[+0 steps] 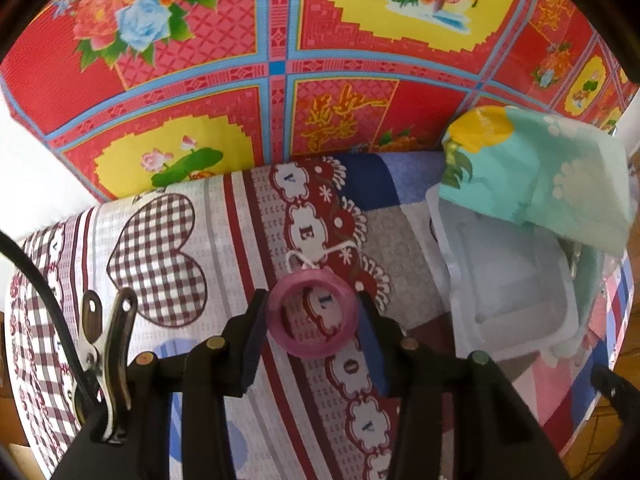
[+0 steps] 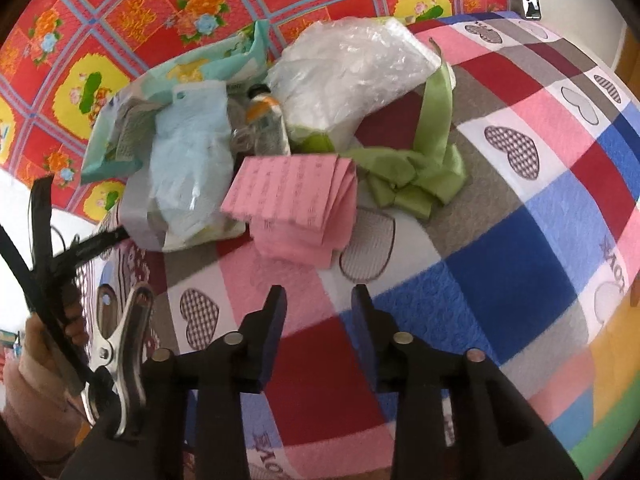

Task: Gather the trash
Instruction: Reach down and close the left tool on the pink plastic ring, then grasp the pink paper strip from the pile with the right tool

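The left gripper (image 1: 314, 316) is closed on a pink ring (image 1: 313, 314) with a white string (image 1: 316, 251) tied to it, pinching it by its two sides, probably so it can be carried to the white bin (image 1: 516, 280) at the right, whose opening is half covered by a teal wrapper (image 1: 552, 172). The right gripper (image 2: 319, 300) hangs with its jaws partly open and empty above the patchwork cloth (image 2: 500, 264). It faces the far heap of trash, nearest a pink paper stack (image 2: 296, 204), with a green ribbon (image 2: 416, 172) to the right, apparently ready to pick next.
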The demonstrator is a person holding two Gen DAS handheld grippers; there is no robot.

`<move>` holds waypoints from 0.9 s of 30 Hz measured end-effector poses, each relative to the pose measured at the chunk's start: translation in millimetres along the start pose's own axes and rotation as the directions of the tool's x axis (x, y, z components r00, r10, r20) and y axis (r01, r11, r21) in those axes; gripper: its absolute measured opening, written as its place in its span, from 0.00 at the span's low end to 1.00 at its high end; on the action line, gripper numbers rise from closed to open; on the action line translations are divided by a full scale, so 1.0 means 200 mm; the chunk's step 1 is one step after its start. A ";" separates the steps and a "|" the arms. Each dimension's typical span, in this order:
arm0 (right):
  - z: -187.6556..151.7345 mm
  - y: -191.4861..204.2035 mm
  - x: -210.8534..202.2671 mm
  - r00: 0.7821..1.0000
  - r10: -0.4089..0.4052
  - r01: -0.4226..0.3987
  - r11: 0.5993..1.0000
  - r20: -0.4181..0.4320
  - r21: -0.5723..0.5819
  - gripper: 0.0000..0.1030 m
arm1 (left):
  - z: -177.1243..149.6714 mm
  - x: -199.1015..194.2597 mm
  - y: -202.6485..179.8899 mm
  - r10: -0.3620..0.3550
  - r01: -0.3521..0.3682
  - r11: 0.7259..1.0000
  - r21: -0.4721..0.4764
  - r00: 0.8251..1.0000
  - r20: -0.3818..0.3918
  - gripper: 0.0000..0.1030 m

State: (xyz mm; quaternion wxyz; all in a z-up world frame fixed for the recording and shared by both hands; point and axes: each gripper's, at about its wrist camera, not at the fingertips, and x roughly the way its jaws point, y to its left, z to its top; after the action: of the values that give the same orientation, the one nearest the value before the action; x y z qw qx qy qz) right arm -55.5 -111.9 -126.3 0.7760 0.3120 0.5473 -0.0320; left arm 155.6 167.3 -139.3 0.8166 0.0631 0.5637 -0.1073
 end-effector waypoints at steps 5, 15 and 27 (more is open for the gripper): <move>0.11 -0.02 0.02 0.998 0.065 -0.066 0.997 0.023 0.029 0.36 | -0.07 -0.05 0.00 -0.007 0.007 1.000 0.007 1.000 0.000 0.44; 0.24 -0.08 0.12 0.988 0.151 -0.152 0.984 0.023 0.093 0.41 | -0.14 -0.11 0.04 -0.006 0.006 1.000 0.015 1.000 -0.003 0.44; 0.26 0.01 0.20 0.995 0.104 -0.104 0.994 0.008 0.021 0.41 | -0.21 -0.15 0.06 -0.014 0.014 1.000 0.007 1.000 -0.005 0.44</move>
State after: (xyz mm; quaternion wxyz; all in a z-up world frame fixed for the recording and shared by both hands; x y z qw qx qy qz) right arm 4.6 -125.7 -150.3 0.7753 0.3482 0.5270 0.0017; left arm 110.1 192.2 -127.0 0.8142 0.0622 0.5658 -0.1146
